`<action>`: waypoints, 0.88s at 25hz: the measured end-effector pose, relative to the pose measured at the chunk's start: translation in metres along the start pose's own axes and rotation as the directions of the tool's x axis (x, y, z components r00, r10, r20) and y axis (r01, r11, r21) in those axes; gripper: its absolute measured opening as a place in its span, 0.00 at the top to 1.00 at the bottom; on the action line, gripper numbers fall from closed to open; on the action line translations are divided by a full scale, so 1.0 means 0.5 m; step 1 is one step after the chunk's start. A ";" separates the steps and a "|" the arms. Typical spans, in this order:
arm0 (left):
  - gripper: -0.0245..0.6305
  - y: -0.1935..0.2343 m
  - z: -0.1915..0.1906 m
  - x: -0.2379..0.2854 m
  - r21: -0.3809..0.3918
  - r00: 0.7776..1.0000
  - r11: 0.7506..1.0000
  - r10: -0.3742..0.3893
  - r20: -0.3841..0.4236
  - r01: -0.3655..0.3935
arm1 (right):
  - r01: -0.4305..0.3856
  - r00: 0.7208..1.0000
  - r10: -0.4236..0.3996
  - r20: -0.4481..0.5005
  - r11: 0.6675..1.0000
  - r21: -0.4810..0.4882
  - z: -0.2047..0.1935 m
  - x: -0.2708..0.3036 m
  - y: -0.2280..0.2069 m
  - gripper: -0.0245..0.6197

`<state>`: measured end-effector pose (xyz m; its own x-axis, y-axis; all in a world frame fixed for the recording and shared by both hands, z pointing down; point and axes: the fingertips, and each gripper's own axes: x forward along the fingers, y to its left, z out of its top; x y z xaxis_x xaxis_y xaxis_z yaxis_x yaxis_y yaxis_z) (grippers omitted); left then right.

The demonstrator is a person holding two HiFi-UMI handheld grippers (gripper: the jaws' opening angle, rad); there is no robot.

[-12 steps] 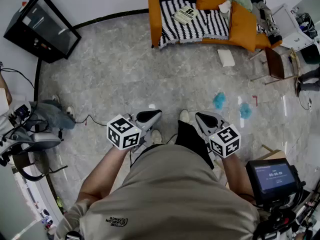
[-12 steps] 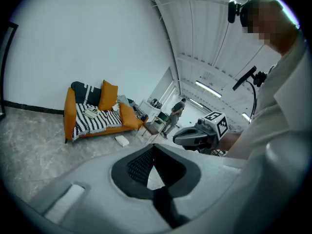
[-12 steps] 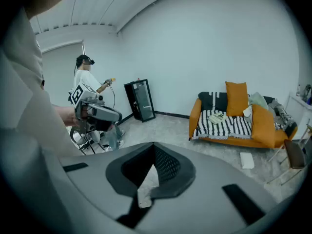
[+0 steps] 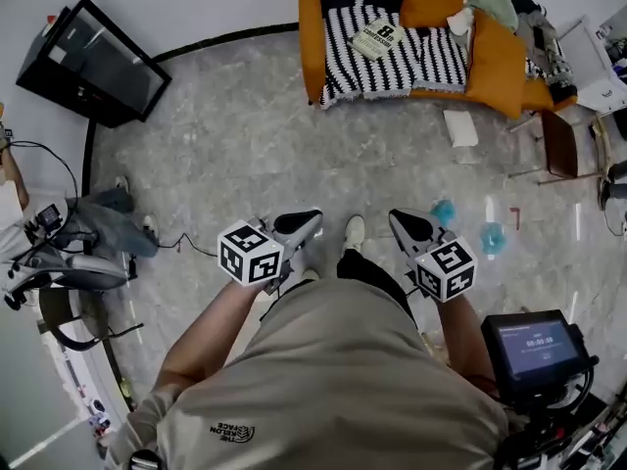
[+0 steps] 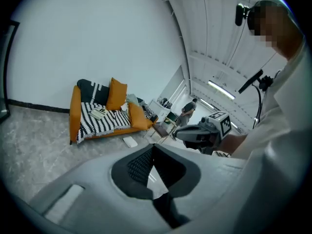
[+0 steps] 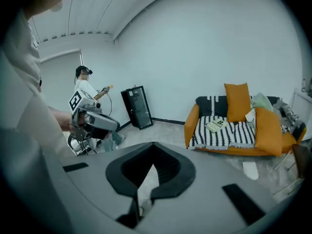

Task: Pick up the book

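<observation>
The book (image 4: 379, 37), pale with dark print on its cover, lies flat on the striped blanket of the orange sofa (image 4: 312, 37) at the far side of the room. It also shows small in the left gripper view as the book (image 5: 99, 112) and in the right gripper view as the book (image 6: 217, 125). My left gripper (image 4: 312, 217) and right gripper (image 4: 396, 219) hang side by side in front of my body, well short of the sofa. Both are shut with nothing between the jaws.
A black cabinet (image 4: 93, 62) stands at the left wall. A white pad (image 4: 459, 127) and two blue scraps (image 4: 443, 211) lie on the grey floor. A chair (image 4: 559, 143) stands right of the sofa. Another person (image 6: 87, 89) with equipment is off to the left.
The whole scene has slid down in the head view, so the sofa and book sit slightly nearer. Both grippers keep their places relative to my body.
</observation>
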<state>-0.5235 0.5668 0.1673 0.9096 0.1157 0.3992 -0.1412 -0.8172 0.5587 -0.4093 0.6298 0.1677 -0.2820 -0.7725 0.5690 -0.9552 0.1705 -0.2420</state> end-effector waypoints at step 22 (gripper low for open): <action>0.88 0.199 0.248 0.360 -0.057 0.995 0.994 0.100 0.029 -0.098 | 0.043 0.997 -0.050 0.061 0.993 0.114 0.078 0.098 -0.495 0.77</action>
<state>-0.3255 0.4364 0.2047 0.9020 0.0168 0.4314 -0.2517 -0.7913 0.5572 -0.1830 0.5262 0.2249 -0.2275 -0.8158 0.5316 -0.9500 0.0661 -0.3051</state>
